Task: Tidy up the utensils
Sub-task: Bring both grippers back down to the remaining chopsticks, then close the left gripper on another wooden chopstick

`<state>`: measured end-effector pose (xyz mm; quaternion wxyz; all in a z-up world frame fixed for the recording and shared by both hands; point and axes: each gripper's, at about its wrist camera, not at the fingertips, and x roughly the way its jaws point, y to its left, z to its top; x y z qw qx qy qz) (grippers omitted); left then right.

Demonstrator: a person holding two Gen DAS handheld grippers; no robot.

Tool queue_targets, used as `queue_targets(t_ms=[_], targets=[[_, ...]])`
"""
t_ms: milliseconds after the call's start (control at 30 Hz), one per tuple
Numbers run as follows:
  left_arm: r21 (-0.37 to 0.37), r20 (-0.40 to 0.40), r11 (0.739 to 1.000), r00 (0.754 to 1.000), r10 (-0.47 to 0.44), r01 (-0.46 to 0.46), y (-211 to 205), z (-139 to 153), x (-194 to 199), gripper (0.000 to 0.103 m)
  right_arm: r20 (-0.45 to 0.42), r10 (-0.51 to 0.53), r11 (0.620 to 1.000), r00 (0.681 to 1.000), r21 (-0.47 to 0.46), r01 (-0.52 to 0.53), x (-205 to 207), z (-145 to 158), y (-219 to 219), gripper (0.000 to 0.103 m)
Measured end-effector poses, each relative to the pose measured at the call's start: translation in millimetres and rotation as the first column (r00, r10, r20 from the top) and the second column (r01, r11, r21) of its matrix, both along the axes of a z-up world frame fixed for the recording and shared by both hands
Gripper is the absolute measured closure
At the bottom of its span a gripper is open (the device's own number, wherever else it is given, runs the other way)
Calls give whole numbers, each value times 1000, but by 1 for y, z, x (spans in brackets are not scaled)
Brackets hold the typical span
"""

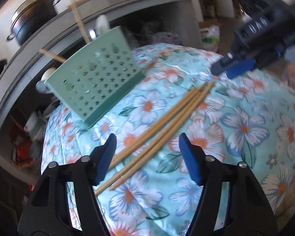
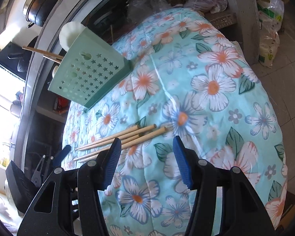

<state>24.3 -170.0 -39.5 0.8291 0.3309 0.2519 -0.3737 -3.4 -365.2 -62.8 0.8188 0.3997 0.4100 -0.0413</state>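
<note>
The left gripper [image 1: 146,157] was spread wide with nothing between its blue pads, poised just above the near ends of a loose bundle of wooden chopsticks [image 1: 157,131] that lay on the floral cloth [image 1: 245,127] and ran forward and to the right, away from it. The right gripper [image 2: 147,163] was likewise released and empty; from its own view the chopsticks [image 2: 123,139] lay just ahead and to its left, their blunt ends nearest the gap between its fingers. Ahead and to the left of both grippers stood the green perforated utensil holder [image 1: 96,78], near the far edge of the cloth. It already held a few utensils: wooden sticks [image 1: 78,17] and white spoon-like pieces [image 2: 70,33] stuck out of its top, though exactly how many could not be told. So the sorting looked partly done. At least four chopsticks remained on the cloth, untouched by either gripper, and they would need to be picked up and dropped into the holder, which stood well apart from the bundle.
</note>
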Motion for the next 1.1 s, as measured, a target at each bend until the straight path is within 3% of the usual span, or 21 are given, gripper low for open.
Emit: queue_targets(t_ms=[167,233,333,600,700,800,933,1000,1067,1100], targets=[[120,75,991,994,-74,65,-22,-18,-13,64,11,1,1000,1000,11,-1,-1,0,-2,49],[168,100,983,991,-91,74,-29,-26,-15,76,14,0,1000,1000,15,0,-2,-2,-4,49],[214,122,973,985,-120,92,-36,-35,-17,84,19,-2,1000,1000,21,2,-4,-3,-6,49],[304,210,946,960,-186,117,-43,-38,-29,93,27,-18,999,999,37,17,-10,-4,-11,49],[328,203,936,957,-206,131,-39,-34,-37,98,29,-23,999,999,38,22,-12,-4,-12,49],[315,114,938,976,-186,142,-32,-26,-40,98,31,-29,999,999,45,28,-13,-4,-14,49],[246,-90,958,988,-128,146,-18,-10,-28,98,37,-29,999,999,46,27,-14,-3,-13,49],[199,-200,969,974,-108,148,-10,-6,-21,97,38,-27,998,999,51,25,-15,-4,-12,49],[137,-336,981,938,-84,137,-2,-2,-8,94,39,-22,998,999,56,20,-14,-4,-11,49],[107,-395,987,916,-65,117,2,-1,0,85,38,-20,998,999,56,18,-14,-4,-10,49]])
